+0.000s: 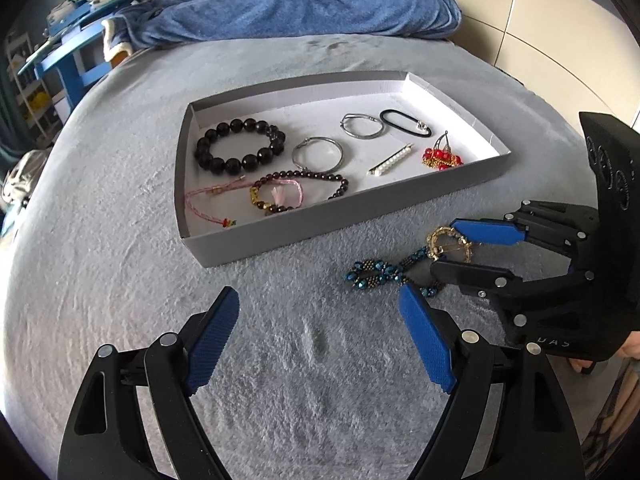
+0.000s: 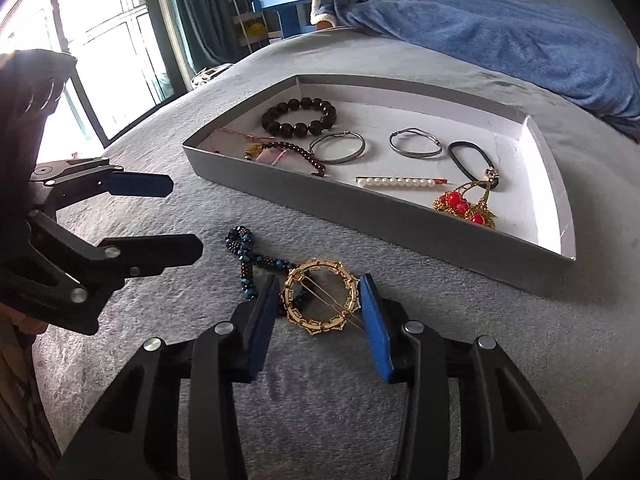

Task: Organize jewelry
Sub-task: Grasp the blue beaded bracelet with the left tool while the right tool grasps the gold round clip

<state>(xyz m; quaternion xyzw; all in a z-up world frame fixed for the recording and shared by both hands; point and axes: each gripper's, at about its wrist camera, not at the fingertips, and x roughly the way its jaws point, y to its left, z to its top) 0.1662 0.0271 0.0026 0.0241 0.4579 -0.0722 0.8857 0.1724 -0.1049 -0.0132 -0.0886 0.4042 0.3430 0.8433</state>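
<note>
A: Which things are lying outside the tray?

B: A round gold brooch (image 2: 318,300) and a blue beaded bracelet (image 2: 256,258) are lying on the grey bed cover (image 2: 360,408), just in front of the near wall of the grey tray (image 2: 384,220). The brooch is overlapping one end of the bracelet.

A: How is the right gripper (image 2: 320,308) standing?

B: Its blue pads are flanking the brooch, one on each side, with the jaws part open. The right pad is sitting at the brooch's rim and the left pad close beside it; whether either is pressing on the metal cannot be told. The brooch is resting on the cover. In the left wrist view the same gripper (image 1: 446,246) is reaching in from the right, the gold brooch (image 1: 448,244) between its fingers.

A: And the left gripper (image 1: 320,312)?

B: It is hovering over bare cover with its jaws wide apart, holding nothing. The bracelet (image 1: 380,272) is lying just beyond its right pad.

A: What is the tray (image 1: 300,236) holding?

B: A black bead bracelet (image 1: 240,146), two silver bangles (image 1: 318,155), a black hair tie (image 1: 404,122), a pearl hair clip (image 1: 390,164), a red-and-gold ornament (image 1: 440,156), a dark garnet-coloured bead strand (image 1: 316,180) and a pink cord bracelet (image 1: 208,200).

A: Behind it?

B: A blue blanket (image 1: 312,0) is lying across the bed.
</note>
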